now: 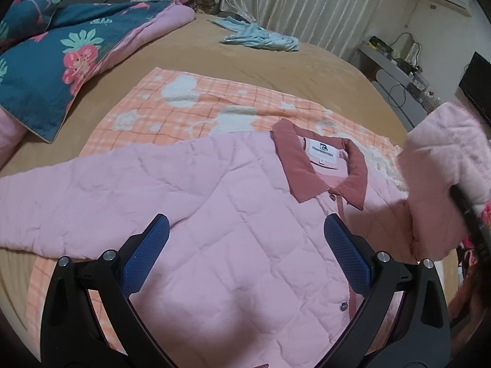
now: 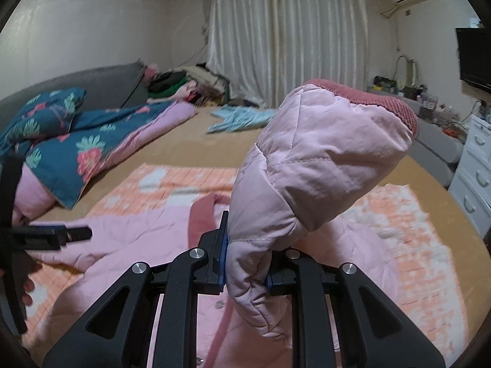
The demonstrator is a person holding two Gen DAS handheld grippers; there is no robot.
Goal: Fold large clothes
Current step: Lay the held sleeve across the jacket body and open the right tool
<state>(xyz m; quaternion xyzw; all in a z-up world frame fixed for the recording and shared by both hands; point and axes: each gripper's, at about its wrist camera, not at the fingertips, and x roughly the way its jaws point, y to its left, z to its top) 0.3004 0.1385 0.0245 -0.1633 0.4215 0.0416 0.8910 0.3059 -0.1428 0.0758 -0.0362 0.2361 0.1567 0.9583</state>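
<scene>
A pink quilted jacket [image 1: 214, 190] lies spread front-up on an orange checked blanket [image 1: 196, 98] on the bed [image 1: 214, 58], its darker pink collar [image 1: 322, 165] just ahead of the left gripper [image 1: 247, 239]. The left gripper's blue fingers [image 1: 147, 251] are spread wide above the jacket's chest, with nothing between them. The right gripper [image 2: 245, 263] has its fingers pressed together on a sleeve [image 2: 307, 165] of the jacket, pinching it near the cuff end; the sleeve stands up and billows ahead of the fingers, its ribbed cuff [image 2: 383, 101] at the top. Beyond the fingers, at the far side of the bed, lie a light blue garment [image 1: 260, 35] and a floral quilt [image 1: 61, 52].
</scene>
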